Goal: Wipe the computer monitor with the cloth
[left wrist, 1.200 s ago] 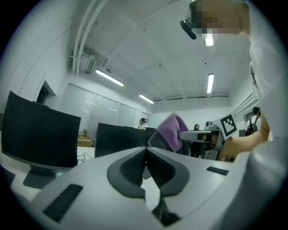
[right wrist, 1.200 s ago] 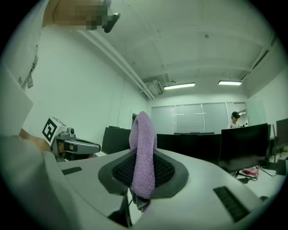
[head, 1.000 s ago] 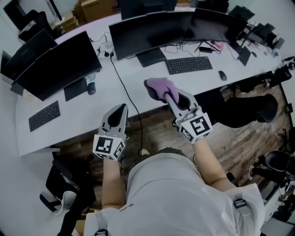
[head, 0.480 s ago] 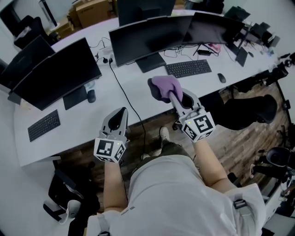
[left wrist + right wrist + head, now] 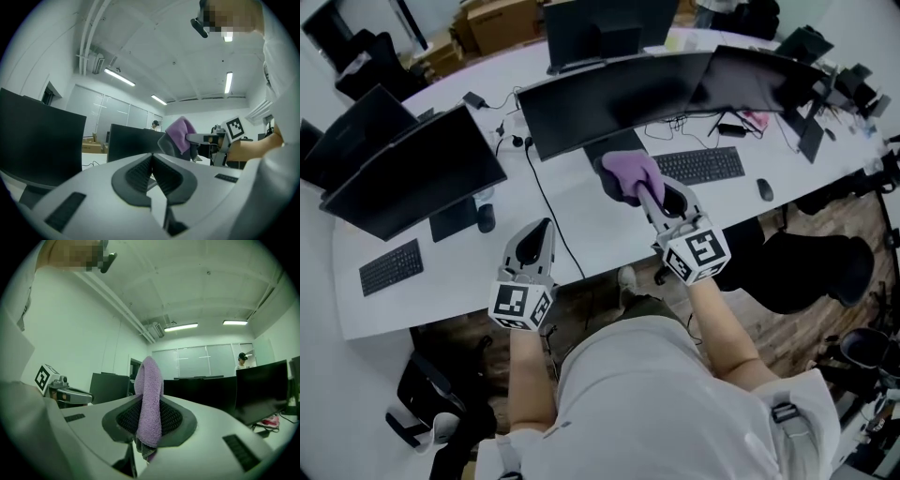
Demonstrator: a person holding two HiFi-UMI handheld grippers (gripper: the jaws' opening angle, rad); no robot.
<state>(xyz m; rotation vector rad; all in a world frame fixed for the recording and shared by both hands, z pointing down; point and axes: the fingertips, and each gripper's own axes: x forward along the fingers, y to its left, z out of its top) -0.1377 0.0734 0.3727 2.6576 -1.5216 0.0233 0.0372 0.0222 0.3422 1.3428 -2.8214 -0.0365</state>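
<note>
Head view: left gripper [image 5: 540,234] pressed closed, empty, low beside the body. Further out, right gripper [image 5: 652,199] clamps purple cloth [image 5: 628,175], now carried forward over the desk [image 5: 581,220]; curved monitor [image 5: 609,98] just ahead. Approach nearly done, wiping not begun.

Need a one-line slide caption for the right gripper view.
Right gripper shut on a purple cloth, raised toward a row of dark monitors.

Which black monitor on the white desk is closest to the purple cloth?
The wide black middle monitor, just beyond the purple cloth in the right gripper; others stand farther aside.
</note>
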